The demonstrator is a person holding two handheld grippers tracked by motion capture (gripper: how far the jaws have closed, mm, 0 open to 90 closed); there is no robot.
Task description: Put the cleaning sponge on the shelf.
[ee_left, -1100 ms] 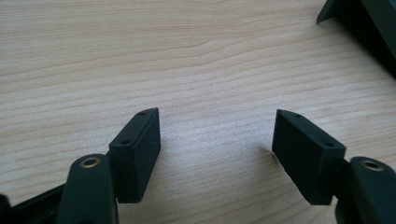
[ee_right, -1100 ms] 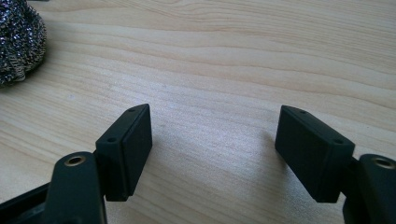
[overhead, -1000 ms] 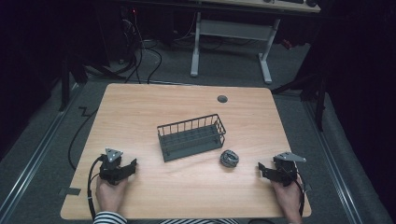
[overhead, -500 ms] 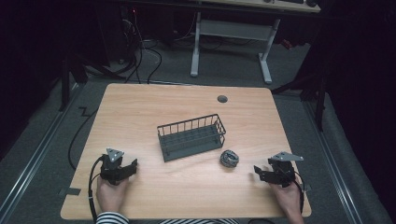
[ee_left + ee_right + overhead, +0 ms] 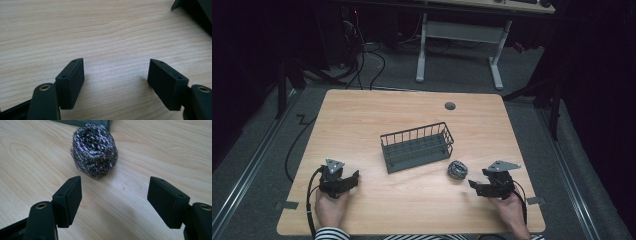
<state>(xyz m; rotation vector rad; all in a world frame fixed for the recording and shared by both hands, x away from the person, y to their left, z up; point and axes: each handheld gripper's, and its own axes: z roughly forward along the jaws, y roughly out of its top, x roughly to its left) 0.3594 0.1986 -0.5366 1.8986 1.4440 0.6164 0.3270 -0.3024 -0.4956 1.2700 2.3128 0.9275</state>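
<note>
Right hand-held gripper (image 5: pixel 475 186): you hold it at the lower right of the high view, low over the counter (image 5: pixel 362 115), pointing toward the frame's left. Its jaws stand wide apart with nothing between them.
Steel scourer (image 5: pixel 457 170): a round ball of wound metal wire, resting on the bare wood just right of centre in the high view, near the right hand-held gripper and apart from it. In the right gripper view (image 5: pixel 94 150) it sits at the upper middle, ahead of the jaws and beyond their tips, untouched.
Wire basket (image 5: pixel 417 147): dark, rectangular, at the centre of the high view, lying at a slight angle. The scourer lies just beside its lower right corner; whether they touch, you cannot tell.
Left hand-held gripper (image 5: pixel 353 177): at the lower left of the high view, in your left hand, pointing toward the right of the frame. Its jaws have just been opening and now stand wide, with bare wood between them in the left gripper view.
Grommet (image 5: pixel 450 106): small dark round cap near the counter's upper edge, well apart from everything else.
</note>
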